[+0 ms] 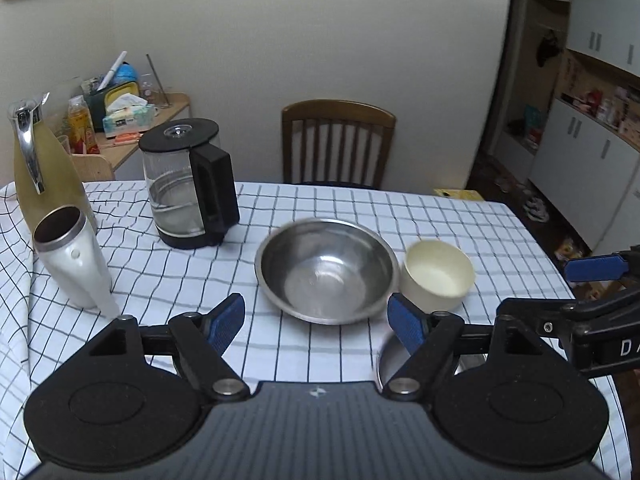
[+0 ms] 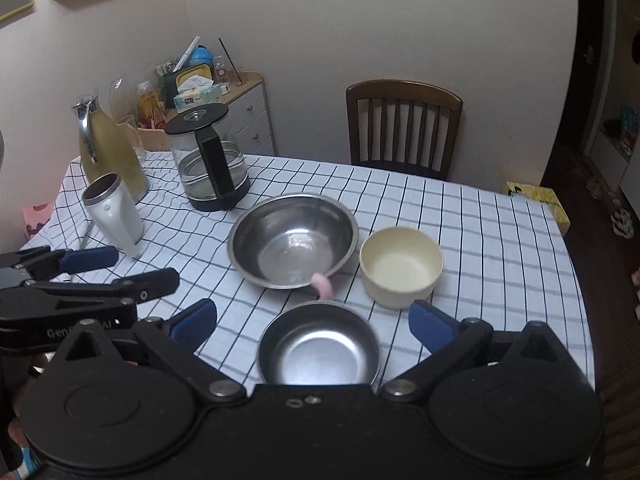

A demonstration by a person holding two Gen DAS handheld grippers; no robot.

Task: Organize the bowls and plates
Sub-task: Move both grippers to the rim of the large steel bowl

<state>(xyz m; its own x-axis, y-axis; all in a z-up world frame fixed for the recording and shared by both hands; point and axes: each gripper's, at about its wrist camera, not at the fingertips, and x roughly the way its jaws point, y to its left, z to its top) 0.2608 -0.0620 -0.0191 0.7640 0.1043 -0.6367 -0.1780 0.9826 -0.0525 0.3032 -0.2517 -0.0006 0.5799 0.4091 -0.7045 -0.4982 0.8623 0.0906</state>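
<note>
On the checked tablecloth (image 2: 500, 240) stands a large steel bowl (image 1: 326, 270) (image 2: 292, 240). A cream bowl (image 1: 438, 274) (image 2: 400, 266) sits upright just to its right. Nearer me is a small steel bowl (image 2: 320, 350) with a pink handle (image 2: 323, 284) that touches the large bowl's rim; only its edge (image 1: 390, 356) shows in the left wrist view. My left gripper (image 1: 318, 322) hangs open above the cloth, short of the large bowl. My right gripper (image 2: 314, 322) is wide open above the small bowl, and holds nothing.
A glass kettle (image 2: 208, 164), a white cup (image 2: 112, 216) and a yellow pitcher (image 2: 108, 152) stand at the table's back left. A wooden chair (image 2: 404, 128) is behind the table. The table edge runs down the right, with a yellow box (image 2: 536, 200) beyond it.
</note>
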